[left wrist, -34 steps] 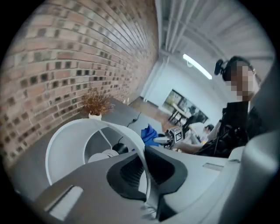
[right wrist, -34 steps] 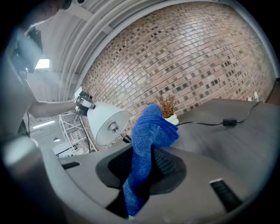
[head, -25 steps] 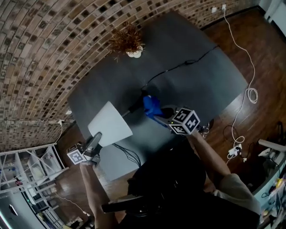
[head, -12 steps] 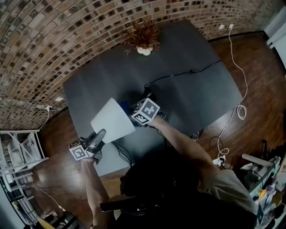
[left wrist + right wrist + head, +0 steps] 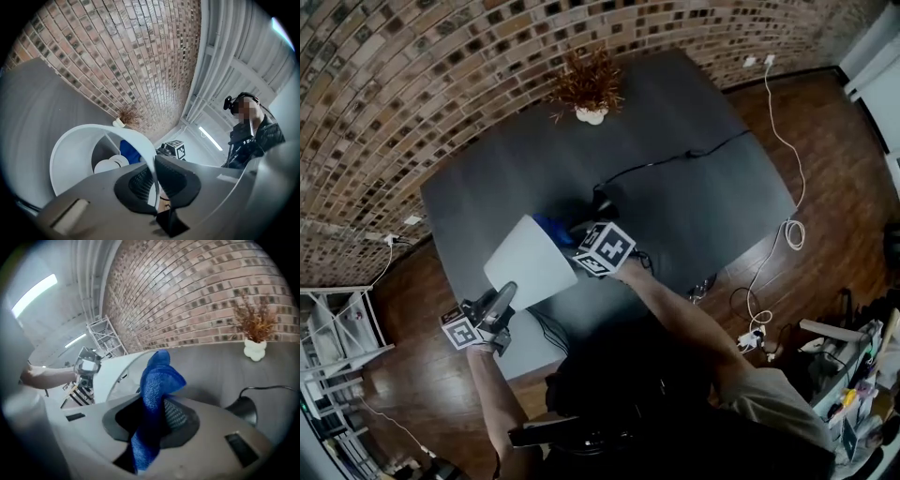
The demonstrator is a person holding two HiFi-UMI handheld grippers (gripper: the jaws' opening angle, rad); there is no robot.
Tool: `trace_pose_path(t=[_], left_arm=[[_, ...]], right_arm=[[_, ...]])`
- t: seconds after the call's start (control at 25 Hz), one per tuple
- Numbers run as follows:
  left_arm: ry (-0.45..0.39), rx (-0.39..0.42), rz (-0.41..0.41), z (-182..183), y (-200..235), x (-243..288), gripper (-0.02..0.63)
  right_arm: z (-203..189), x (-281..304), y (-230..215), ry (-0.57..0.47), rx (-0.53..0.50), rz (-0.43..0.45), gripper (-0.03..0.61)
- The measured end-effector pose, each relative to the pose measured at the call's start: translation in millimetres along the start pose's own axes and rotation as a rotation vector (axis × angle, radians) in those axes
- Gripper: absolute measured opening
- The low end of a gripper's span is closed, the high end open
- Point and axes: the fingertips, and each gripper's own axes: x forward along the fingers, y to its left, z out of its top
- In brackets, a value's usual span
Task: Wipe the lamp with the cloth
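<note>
Lampshade (image 5: 530, 262) rim in left hand-held gripper (image 5: 507, 293); cloth (image 5: 551, 228) at narrow end.

Mottled brown brick wall (image 5: 412, 84) curving along the far and left sides, dark grey rectangular worktop (image 5: 703, 206) set against it, dark wooden plank floor (image 5: 834, 169) to the right and near, white cable (image 5: 788, 232) trailing over the floor, white metal shelving unit (image 5: 342, 323) at near left, long ceiling strip light (image 5: 210, 138) overhead.

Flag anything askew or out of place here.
The lamp is tipped over toward the person rather than standing, with the rim of its white shade pinched in the left tool. It looks deliberate: the right tool holds the blue cloth beside the shade. Nothing looks spilled or damaged.
</note>
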Motion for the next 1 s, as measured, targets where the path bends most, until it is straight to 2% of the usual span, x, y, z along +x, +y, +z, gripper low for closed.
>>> trace_pose_path(t=[0.08,0.24,0.4,0.44,0.52,0.6,0.72,0.76,0.84,0.92,1.0], left_arm=[[0.005,0.003,0.007,-3.6,0.3,-1.2,0.009],[0.017,0.007,0.008,-6.2,-2.0,4.1,0.009],[0.018,0.009,0.02,-5.6,-0.9,3.4,0.009],[0.017,0.007,0.02,-4.9,-1.9,4.0,0.009],[0.013,0.009,0.015,-2.7,-4.6,5.2,0.009],[0.009,0.007,0.016,-2.0,-4.6,4.2,0.009],[0.013,0.011,0.025,-4.6,-2.6,2.5,0.009],[0.017,0.015,0.026,-6.1,-3.6,2.8,0.009],[0.027,0.02,0.031,-10.0,-5.3,4.4,0.009],[0.035,0.024,0.03,-13.2,-6.4,7.7,0.009],[0.037,0.036,0.027,-14.1,-7.7,11.0,0.009]], right_arm=[[-9.0,15.4,-13.3,0.033,-0.002,-0.042,0.094],[-29.5,-8.2,-59.7,0.02,0.18,-0.103,0.097],[-54.2,-47.2,-118.1,0.036,0.273,-0.27,0.095],[-57.2,-58.2,-127.7,0.039,0.275,-0.313,0.097],[-47.7,-74.4,-129.3,0.035,0.212,-0.38,0.095],[-30.7,-70.7,-113.1,0.029,0.096,-0.375,0.092],[-22.5,-40.7,-89.0,0.047,-0.023,-0.278,0.094],[-28.3,-37.5,-92.4,0.063,-0.021,-0.276,0.095],[-46.0,-49.1,-116.5,0.072,0.06,-0.309,0.095],[-56.7,-71.3,-139.5,0.041,0.151,-0.336,0.103],[-58.9,-94.2,-153.0,0.024,0.186,-0.392,0.104]])
